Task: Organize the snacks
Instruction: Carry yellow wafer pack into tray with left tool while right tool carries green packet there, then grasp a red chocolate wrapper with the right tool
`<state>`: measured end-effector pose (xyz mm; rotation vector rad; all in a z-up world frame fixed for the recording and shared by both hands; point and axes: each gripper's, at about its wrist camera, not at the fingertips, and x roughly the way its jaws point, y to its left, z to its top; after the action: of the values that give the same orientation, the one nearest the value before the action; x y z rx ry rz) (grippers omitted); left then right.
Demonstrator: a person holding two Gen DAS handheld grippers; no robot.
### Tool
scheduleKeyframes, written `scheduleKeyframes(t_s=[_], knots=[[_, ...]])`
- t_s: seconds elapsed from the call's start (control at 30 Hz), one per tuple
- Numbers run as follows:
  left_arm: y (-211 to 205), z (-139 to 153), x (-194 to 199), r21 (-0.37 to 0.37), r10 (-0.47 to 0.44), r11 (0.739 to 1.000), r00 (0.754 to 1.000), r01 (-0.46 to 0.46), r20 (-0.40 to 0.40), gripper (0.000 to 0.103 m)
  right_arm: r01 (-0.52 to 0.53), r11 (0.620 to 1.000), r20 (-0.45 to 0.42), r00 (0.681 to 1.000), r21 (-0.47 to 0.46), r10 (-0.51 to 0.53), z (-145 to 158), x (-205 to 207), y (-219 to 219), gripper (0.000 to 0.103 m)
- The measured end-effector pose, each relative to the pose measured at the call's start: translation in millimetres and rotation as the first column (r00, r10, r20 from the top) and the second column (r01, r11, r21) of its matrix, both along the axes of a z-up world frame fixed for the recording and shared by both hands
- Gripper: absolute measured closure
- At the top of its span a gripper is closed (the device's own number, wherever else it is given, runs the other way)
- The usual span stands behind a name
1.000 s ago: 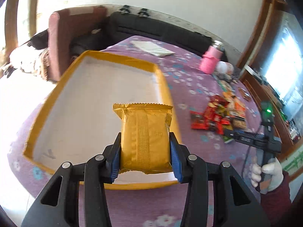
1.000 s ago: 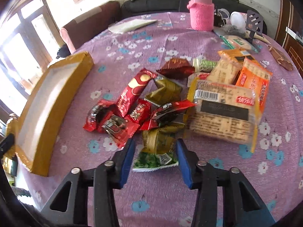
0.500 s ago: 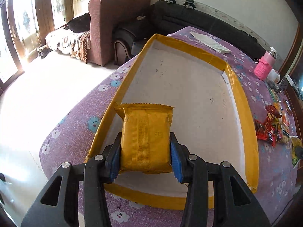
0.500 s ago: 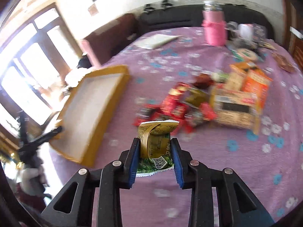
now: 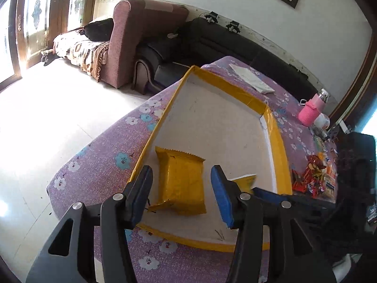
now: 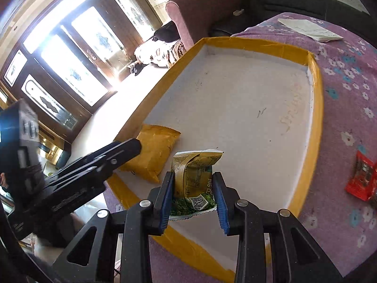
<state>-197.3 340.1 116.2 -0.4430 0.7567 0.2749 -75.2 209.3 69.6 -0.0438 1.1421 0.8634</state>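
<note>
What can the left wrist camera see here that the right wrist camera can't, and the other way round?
Only the left wrist view shows the pink bottle and the main pile of snacks on the table, plus the left gripper open. Only the right wrist view clearly shows the right gripper shut on a green-and-gold packet, and the bright glass doors. Both show the yellow-rimmed tray and the yellow packet lying inside it.

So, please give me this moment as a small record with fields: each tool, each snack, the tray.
left tool: open, above the yellow packet
right tool: shut on the green-gold packet
yellow packet: lying flat in the tray, near corner
green-gold packet: held over the tray
tray: yellow rim, white floor, on the purple floral tablecloth
</note>
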Motion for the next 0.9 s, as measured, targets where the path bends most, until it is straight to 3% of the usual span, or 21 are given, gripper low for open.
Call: scheduleKeyframes(t_s=[0.1,0.17,0.23,0.27,0.3,0.37,0.43,0.5,0.6,0.73,0.8,0.9], knots=[[1.3,12.5,-10.7,-0.020,-0.004,1.000,0.997,0.006,0.076,0.047,-0.001,1.000,-0.011,1.000,0.020,0.002,3.1,-0.7,-11.0,0.067],[2.2,18.8,-17.4,-0.036,-0.015,0.999,0.992,0.019,0.123,0.046,0.029,0.996,0.021,0.999,0.083,-0.031,27.9,-1.5,-37.7,0.067],[0.3,23.9,-21.7,-0.047,-0.026,0.998,0.986,0.035,0.165,0.044,0.087,0.989,0.102,0.990,0.118,-0.099,53.6,3.1,-74.4,0.058],[-1.7,26.9,-24.9,-0.050,-0.034,0.998,0.981,0.044,0.192,0.043,0.120,0.986,0.145,0.980,0.117,-0.136,59.1,9.6,-88.4,0.045],[-3.2,28.7,-26.7,-0.051,-0.039,0.997,0.977,0.051,0.208,0.042,0.171,0.979,0.221,0.956,0.114,-0.193,67.0,15.7,-111.2,0.030],[-10.8,31.7,-28.4,-0.052,-0.062,0.996,0.969,0.076,0.238,0.042,0.274,0.961,0.323,0.906,0.042,-0.273,69.4,35.5,-150.3,0.022],[-21.7,33.9,-28.4,-0.053,-0.097,0.992,0.962,0.114,0.257,0.042,0.329,0.943,0.301,0.904,-0.043,-0.302,55.3,54.5,-172.7,0.029],[-35.0,35.1,-26.4,-0.042,-0.131,0.988,0.958,0.147,0.256,0.042,0.362,0.931,0.182,0.920,-0.053,-0.347,32.9,75.1,-197.1,0.051],[-55.1,35.8,-23.1,-0.021,-0.174,0.983,0.956,0.184,0.238,0.042,0.351,0.936,0.080,0.934,-0.035,-0.347,3.4,81.8,-201.3,0.061],[-73.7,36.3,-20.0,-0.008,-0.208,0.977,0.954,0.215,0.215,0.042,0.343,0.939,0.051,0.938,-0.009,-0.342,-8.0,80.9,-183.6,0.067],[-80.7,37.0,-19.0,-0.006,-0.218,0.975,0.954,0.224,0.207,0.042,0.330,0.943,0.053,0.943,-0.049,-0.327,-17.3,81.1,-171.4,0.088],[-88.3,38.9,-18.1,-0.004,-0.235,0.971,0.951,0.241,0.200,0.042,0.313,0.948,0.039,0.949,-0.053,-0.312,-16.5,67.5,-166.5,0.090]])
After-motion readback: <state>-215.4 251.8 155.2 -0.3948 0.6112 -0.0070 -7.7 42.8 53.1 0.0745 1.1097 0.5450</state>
